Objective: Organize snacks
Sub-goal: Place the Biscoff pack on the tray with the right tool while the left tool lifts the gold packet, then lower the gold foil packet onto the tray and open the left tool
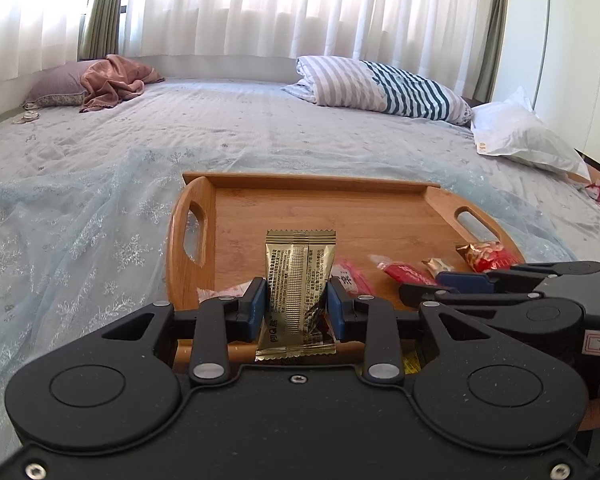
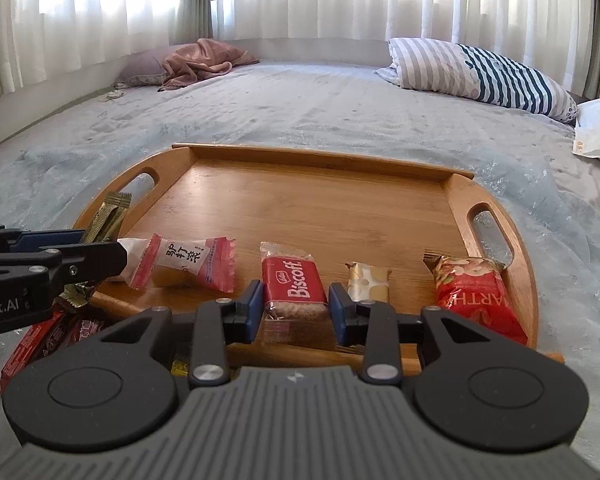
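1. Left wrist view: my left gripper [image 1: 296,304] has its blue pads [image 1: 256,306] clamped on a gold snack packet [image 1: 298,276], held upright over the near edge of the wooden tray [image 1: 320,208]. The tray sits on a pale blue bedspread [image 1: 100,184].
2. Same view, right side: my right gripper [image 1: 420,286] reaches in low over the tray's near right part, with red wrappers just beyond it; I cannot tell its jaws from here.
3. Right wrist view: my right gripper [image 2: 294,306] straddles a red Biscoff packet [image 2: 294,288] lying flat at the tray's [image 2: 320,196] near edge. The jaws stand slightly apart from the packet's sides, not pressing it.
4. Along the near row: a pink candy packet [image 2: 184,262] to the left, a small gold-and-white sweet [image 2: 370,282] just right of the gripper, and a red nut bag [image 2: 476,300] by the right handle.
5. Far left, my left gripper [image 2: 100,256] carries the gold snack packet [image 2: 110,216] above the tray's left handle.
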The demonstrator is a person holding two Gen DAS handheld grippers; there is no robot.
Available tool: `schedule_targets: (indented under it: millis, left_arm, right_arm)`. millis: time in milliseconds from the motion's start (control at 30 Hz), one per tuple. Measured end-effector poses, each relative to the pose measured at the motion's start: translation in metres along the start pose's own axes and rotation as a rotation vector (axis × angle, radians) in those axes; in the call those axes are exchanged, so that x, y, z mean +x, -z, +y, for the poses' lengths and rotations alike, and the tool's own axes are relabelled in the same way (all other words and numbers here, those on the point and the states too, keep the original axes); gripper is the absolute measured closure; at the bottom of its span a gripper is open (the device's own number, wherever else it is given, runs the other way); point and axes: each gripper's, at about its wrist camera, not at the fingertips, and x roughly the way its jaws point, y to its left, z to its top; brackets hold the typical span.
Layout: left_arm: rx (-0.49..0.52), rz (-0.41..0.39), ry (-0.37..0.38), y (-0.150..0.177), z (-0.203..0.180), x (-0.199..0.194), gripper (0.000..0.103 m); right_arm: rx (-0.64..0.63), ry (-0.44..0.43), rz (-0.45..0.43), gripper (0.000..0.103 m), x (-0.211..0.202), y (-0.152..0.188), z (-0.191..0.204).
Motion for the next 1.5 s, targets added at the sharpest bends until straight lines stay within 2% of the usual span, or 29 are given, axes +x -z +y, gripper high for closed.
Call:
schedule_targets:
  millis: [167, 333, 533, 700, 800, 1133, 1300, 1400, 1500]
  left_arm:
    - [0.016, -0.004, -0.024, -0.008, 0.001, 0.010, 0.072]
    - [0.036, -0.003, -0.017, -0.016, 0.001, 0.018, 0.072]
    - [0.071, -0.003, -0.038, -0.025, 0.002, 0.032, 0.072]
    - [0.052, -0.012, -0.053, -0.040, 0.012, 0.049, 0.072]
    - [0.075, -0.002, -0.093, -0.046, 0.014, 0.064, 0.072]
    - [0.097, 0.057, -0.153, -0.048, 0.017, 0.098, 0.071]
    - [0.107, 0.071, -0.153, -0.046, 0.014, 0.102, 0.070]
    - [0.108, 0.086, -0.160, -0.044, 0.012, 0.106, 0.070]
    - [0.111, 0.093, -0.163, -0.041, 0.009, 0.108, 0.070]
  right_arm:
    - [0.009, -0.008, 0.002, 0.060, 0.002, 0.000, -0.003]
    - [0.002, -0.014, -0.012, 0.047, -0.001, -0.002, -0.003]
    - [-0.026, -0.023, -0.032, 0.036, -0.010, 0.000, 0.002]
    - [-0.017, -0.044, -0.031, 0.030, -0.016, 0.004, 0.004]
    - [0.013, -0.083, -0.020, 0.030, -0.019, 0.007, 0.001]
    - [0.032, -0.076, -0.019, 0.029, -0.030, 0.012, -0.007]
    - [0.088, -0.052, -0.030, 0.026, -0.041, 0.014, -0.023]
    - [0.081, -0.021, -0.031, 0.019, -0.046, 0.015, -0.027]
    - [0.074, -0.003, -0.033, 0.018, -0.051, 0.017, -0.028]
